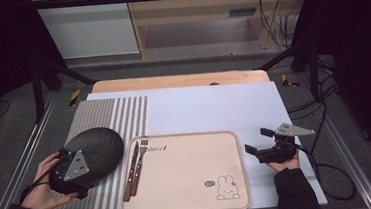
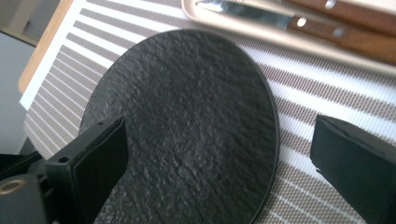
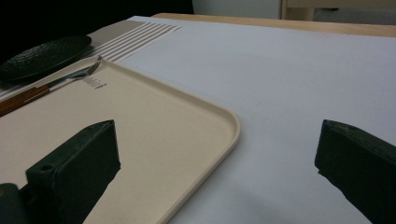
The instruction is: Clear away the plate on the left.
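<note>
1. The black plate (image 1: pixel 94 151) lies on the striped mat (image 1: pixel 105 113) at 9 o'clock from the tray (image 1: pixel 194 204).
2. The left gripper (image 2: pixel 219 158) has its jaws wide apart over the plate — holding nothing.
3. The right gripper (image 1: pixel 257 141) is spread wide too.
4. The plate looks stiff, heavy and breakable — pinch its thin rim.

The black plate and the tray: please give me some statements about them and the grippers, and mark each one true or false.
1. The black plate lies on the striped mat. True.
2. The knife and fork lie on the black plate. False: they lie in the tray, along its left side.
3. The left gripper has its jaws wide apart over the plate. True.
4. The right gripper is shut on the tray's rim. False: it is open and holds nothing.
</note>
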`<action>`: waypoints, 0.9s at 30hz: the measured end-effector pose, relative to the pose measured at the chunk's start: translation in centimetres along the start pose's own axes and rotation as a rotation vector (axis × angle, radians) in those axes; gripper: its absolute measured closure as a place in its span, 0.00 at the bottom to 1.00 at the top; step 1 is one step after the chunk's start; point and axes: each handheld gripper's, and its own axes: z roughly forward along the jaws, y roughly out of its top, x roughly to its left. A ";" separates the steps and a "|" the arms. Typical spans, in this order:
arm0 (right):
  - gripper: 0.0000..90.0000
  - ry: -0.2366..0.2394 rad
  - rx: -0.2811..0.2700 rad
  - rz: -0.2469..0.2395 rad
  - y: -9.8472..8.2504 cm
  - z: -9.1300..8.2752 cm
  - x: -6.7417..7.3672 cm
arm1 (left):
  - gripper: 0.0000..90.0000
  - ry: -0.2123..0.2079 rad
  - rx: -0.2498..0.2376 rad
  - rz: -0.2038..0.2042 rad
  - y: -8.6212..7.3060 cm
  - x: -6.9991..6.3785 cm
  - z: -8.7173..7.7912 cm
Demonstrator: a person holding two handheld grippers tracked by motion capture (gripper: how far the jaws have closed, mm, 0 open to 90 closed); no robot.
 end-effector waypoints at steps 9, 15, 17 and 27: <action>0.00 -0.002 0.002 -0.003 0.0 -0.1 0.0 | 0.04 0.044 0.028 0.050 -1.0 -0.8 0.8; 0.00 -0.004 0.000 -0.002 0.0 -0.1 0.0 | 0.04 0.081 0.047 0.089 -1.2 -1.3 1.4; 0.00 -0.003 0.002 -0.001 0.0 0.0 0.0 | 0.04 0.103 0.064 0.115 -1.2 -1.6 1.6; 0.00 -0.001 -0.001 0.002 0.0 -0.1 0.0 | 0.07 0.171 0.100 0.195 -2.0 -2.4 2.7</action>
